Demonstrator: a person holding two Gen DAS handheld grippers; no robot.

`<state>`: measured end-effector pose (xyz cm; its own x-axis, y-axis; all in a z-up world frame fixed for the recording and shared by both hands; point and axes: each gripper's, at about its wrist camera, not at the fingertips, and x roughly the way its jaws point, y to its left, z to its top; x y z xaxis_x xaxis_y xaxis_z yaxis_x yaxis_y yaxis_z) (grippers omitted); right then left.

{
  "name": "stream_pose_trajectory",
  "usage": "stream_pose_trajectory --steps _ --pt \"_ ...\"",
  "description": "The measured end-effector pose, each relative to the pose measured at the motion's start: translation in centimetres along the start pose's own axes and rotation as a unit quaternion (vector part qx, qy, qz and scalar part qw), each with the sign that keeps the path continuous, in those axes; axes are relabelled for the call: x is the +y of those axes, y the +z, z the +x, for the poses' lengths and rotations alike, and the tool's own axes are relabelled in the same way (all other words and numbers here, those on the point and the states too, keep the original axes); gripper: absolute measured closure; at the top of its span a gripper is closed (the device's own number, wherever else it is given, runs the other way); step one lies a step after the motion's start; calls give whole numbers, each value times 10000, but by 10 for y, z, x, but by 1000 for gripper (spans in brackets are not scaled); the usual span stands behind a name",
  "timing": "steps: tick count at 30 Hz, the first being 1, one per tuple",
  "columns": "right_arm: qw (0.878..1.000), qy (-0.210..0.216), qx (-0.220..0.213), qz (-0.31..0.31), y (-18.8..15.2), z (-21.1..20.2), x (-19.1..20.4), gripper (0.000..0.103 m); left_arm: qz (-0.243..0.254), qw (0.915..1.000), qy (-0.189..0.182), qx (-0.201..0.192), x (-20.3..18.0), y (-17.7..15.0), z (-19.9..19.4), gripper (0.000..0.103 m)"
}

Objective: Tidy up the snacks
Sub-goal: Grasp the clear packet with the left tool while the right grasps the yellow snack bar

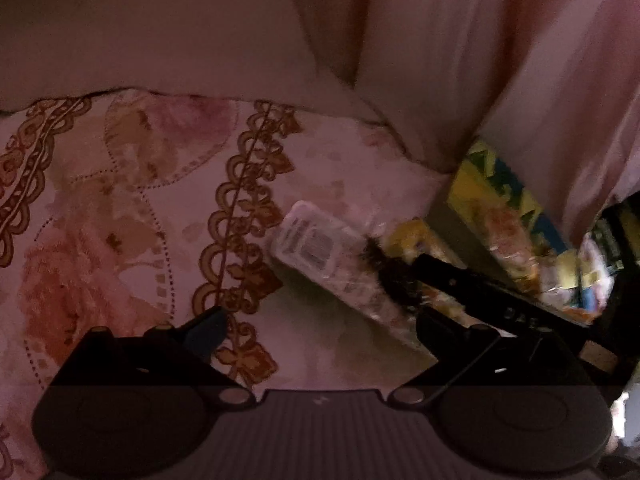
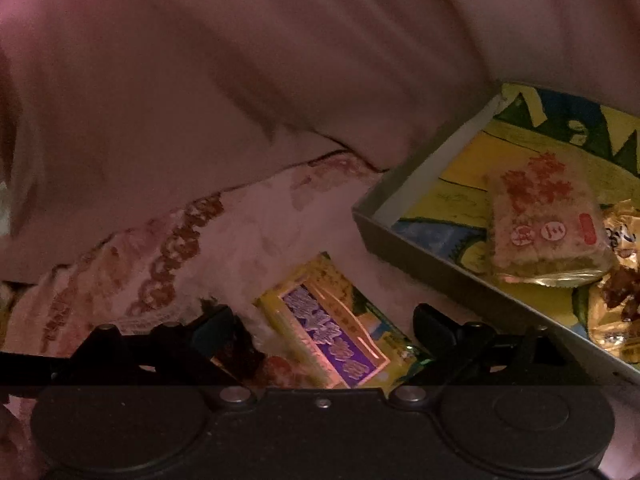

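Note:
In the left wrist view a clear-wrapped snack bar (image 1: pixel 320 256) with a white label lies on the floral cloth (image 1: pixel 120 208), ahead and right of my open left gripper (image 1: pixel 320 324). The right gripper's black finger (image 1: pixel 472 284) reaches in beside it. In the right wrist view my right gripper (image 2: pixel 324 328) is open, its fingers on either side of a yellow and purple snack packet (image 2: pixel 336 332) lying on the cloth. A grey tray (image 2: pixel 404 240) with a yellow and blue printed floor sits to the right and holds a pale wrapped cake (image 2: pixel 544 220) and golden packets (image 2: pixel 616 312).
Pink fabric (image 2: pixel 240 80) hangs over the far side in both views. The tray (image 1: pixel 500 200) also shows at the right of the left wrist view. The scene is dim and blurred.

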<state>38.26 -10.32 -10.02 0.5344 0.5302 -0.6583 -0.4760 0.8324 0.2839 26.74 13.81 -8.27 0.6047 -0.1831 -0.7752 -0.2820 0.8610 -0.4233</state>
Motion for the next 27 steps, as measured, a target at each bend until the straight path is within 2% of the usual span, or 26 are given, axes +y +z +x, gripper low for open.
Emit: stream_pose_trajectory --steps 4,6,8,10,11,13,16,17,19,21,27 --pt "9999 -93 24 -138 -2 5 2 6 -256 9996 -83 -121 7 3 6 2" --pt "9998 -63 72 -146 -1 8 3 7 -315 9992 -76 -239 8 6 8 7" --pt "9998 -20 125 -121 0 9 4 11 -350 9989 -63 -303 9 9 9 16" --pt "9997 6 188 -156 0 7 5 16 -347 9988 -105 -343 10 11 11 34" --pt "9996 16 220 -158 -1 5 5 20 -345 9988 -93 -335 11 11 12 38" --pt "9995 49 291 -139 -2 1 4 25 -300 9989 -93 -336 11 11 13 54" --pt "9992 125 372 -34 -6 -6 2 33 -235 9991 -244 -245 9 9 15 74" --pt "9991 146 402 5 -8 -9 2 36 -235 9990 -314 -216 9 9 16 78" --pt "9989 169 439 51 -13 -15 4 39 -220 9988 -416 -157 7 8 18 81" --pt "9983 242 493 193 -19 -23 5 48 -202 9985 -500 -78 7 8 20 81" --pt "9969 171 610 469 -41 -50 6 58 -84 9974 -716 73 3 5 23 86"
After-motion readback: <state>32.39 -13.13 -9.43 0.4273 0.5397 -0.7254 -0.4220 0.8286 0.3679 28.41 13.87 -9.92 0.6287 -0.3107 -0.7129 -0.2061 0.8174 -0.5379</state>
